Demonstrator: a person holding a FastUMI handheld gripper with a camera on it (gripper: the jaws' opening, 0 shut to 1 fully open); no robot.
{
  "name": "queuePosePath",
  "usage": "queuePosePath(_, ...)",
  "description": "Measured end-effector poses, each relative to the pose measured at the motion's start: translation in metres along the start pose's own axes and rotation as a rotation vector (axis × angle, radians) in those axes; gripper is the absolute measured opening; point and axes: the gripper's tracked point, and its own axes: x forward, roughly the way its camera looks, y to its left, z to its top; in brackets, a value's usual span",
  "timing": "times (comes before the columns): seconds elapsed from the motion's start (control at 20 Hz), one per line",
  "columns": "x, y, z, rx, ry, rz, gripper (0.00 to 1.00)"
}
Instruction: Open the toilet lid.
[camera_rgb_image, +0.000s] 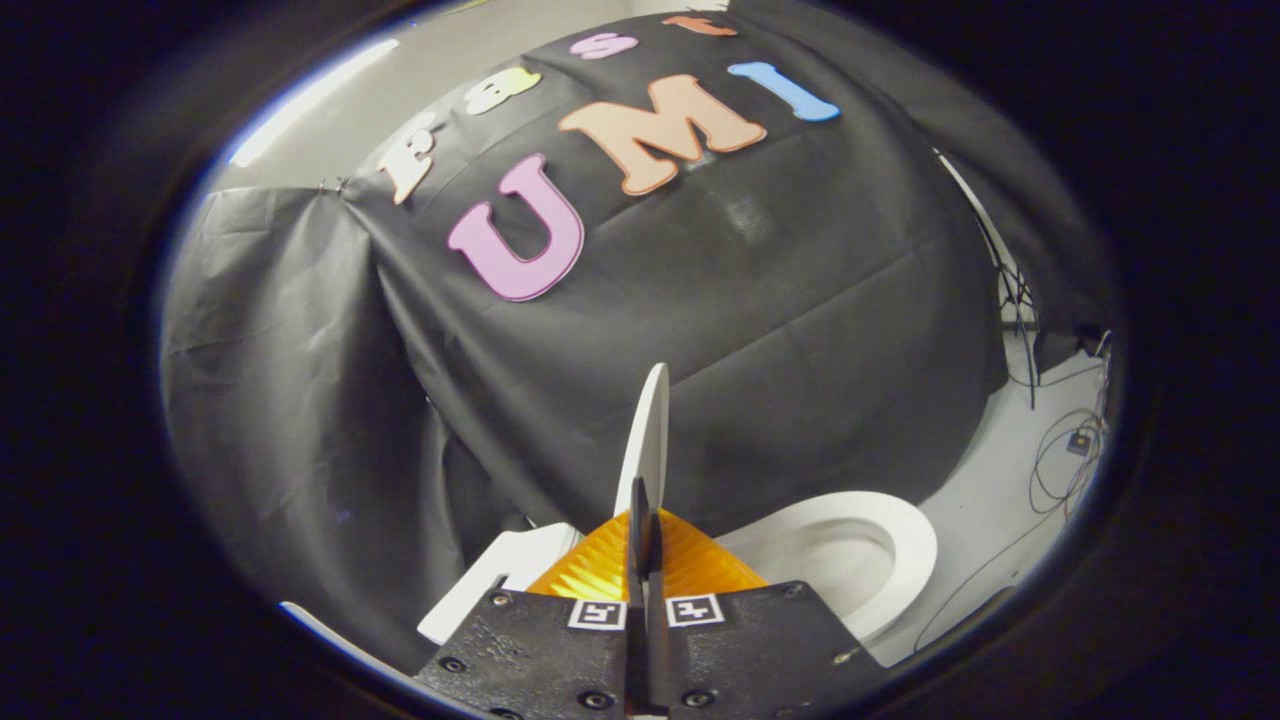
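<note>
Lid pinched edge-on and swung up off the bowl.

Fingers (645, 560) of the gripper (645, 545) press from both sides on the thin rim of the toilet lid (652, 430), which rises near upright between and just ahead of them, a grip that lets the lid pivot on its hinge. Beyond on the right, the bowl (860, 545) lies uncovered; on the left, the white tank (500, 580) stands against the dark cloth wall (760, 330), ready, it seems, to prop the lid.

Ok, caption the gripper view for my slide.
Fingers shut on the raised toilet lid, bowl open beside it.
</note>
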Motion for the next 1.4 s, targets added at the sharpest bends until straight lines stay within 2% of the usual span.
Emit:
queuePosePath(0.3, 0.005, 0.044, -0.004, -0.168, 0.021, 0.014, 0.00)
queuePosePath(0.6, 0.007, 0.085, -0.010, -0.224, 0.015, 0.043, 0.00)
queuePosePath(1.0, 0.015, 0.139, -0.024, -0.391, -0.012, 0.056, 0.00)
queuePosePath(1.4, 0.024, 0.183, -0.043, -0.481, -0.001, 0.093, 0.00)
